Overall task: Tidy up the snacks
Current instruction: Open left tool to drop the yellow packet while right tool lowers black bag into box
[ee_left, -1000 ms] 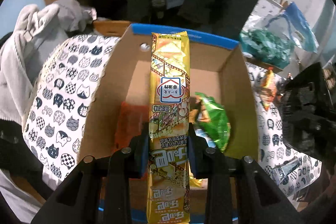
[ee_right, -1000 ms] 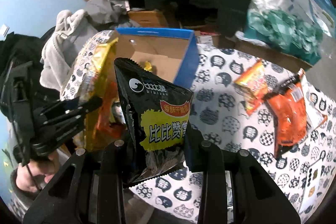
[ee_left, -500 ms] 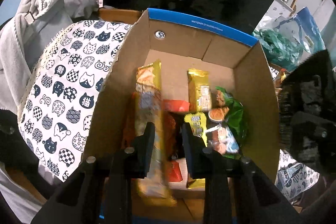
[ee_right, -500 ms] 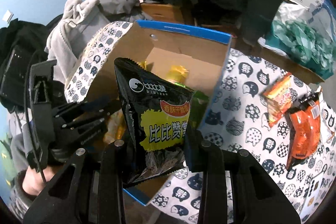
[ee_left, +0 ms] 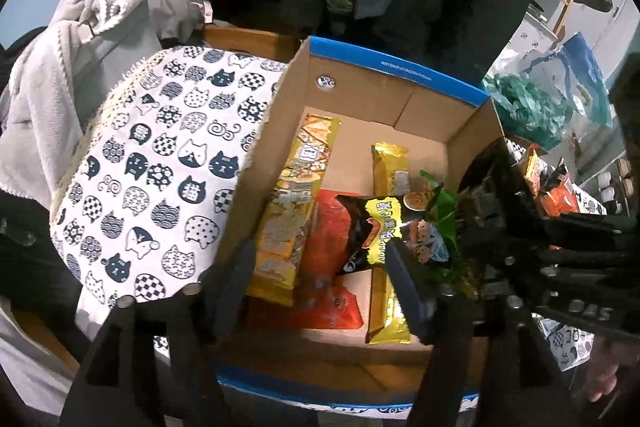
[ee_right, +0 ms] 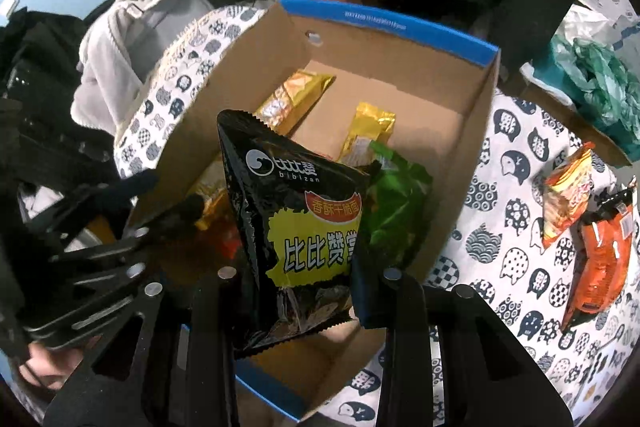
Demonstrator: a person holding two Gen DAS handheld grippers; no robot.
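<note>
The right gripper (ee_right: 298,291) clamps a black snack bag (ee_right: 296,227) printed "bibizan" and "比比赞" above the blue-rimmed cardboard box (ee_right: 472,131). The left gripper (ee_left: 320,267) gapes wide and empty over the box's long yellow packet (ee_left: 296,203).

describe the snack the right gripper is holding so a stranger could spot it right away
Find the blue-rimmed cardboard box on the cat-print cloth. Over it, the right gripper pinches a black packet. It alone is black with a yellow label; its neighbours are gold, orange and green.
</note>
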